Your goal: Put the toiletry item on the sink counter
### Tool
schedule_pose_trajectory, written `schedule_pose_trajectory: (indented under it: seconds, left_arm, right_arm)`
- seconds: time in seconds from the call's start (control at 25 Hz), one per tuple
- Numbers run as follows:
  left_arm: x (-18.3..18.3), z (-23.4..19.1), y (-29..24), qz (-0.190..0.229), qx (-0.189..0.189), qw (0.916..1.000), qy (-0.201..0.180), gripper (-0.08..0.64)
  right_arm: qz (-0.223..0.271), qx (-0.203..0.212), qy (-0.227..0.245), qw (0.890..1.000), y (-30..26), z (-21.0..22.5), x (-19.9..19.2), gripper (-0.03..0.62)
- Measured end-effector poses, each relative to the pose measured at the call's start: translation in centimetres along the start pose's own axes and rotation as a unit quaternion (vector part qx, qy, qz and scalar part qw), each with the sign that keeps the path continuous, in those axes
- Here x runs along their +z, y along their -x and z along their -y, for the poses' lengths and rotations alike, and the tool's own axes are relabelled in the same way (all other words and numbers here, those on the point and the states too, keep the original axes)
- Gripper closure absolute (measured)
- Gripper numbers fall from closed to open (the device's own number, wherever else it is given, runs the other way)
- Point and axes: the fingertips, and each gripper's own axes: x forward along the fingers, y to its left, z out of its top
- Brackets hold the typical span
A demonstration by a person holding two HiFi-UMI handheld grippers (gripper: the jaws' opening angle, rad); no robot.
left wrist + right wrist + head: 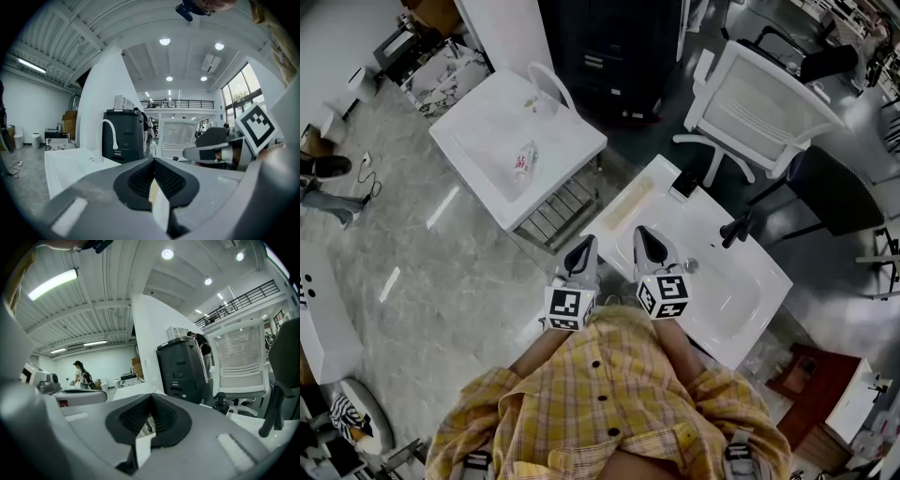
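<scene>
On the white rectangular sink unit at the upper left of the head view, a small white toiletry tube with reddish print lies flat, below the curved white faucet. Whether it rests in a shallow basin or on the flat counter cannot be told from this height. It is well apart from both grippers.

The person in the yellow plaid shirt holds the two tools side by side, close to the chest and pointing forward. This looks like a resting carry rather than a reach. The left gripper has its ribbed dark pads pressed together with nothing between them. The right gripper is likewise closed and empty, and its own view shows the pads meeting at the tip. Both hang over the near edge of a second white sink counter with a black faucet.

The scene fits two readings. Either the tube is already set down where it belongs and the grippers are drawn back, or it is waiting there to be carried to the nearer counter. The pictures do not settle which.
</scene>
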Motion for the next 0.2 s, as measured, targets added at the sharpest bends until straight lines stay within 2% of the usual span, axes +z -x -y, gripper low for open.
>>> schedule_pose_trajectory:
  seconds: [0.2]
  left_arm:
    - [0.19, -0.22, -0.92, 0.005, 0.001, 1.0000, -0.002, 0.561]
  right_arm:
    - [0.004, 0.005, -0.003, 1.000, -0.63, 0.69, 0.09, 0.594]
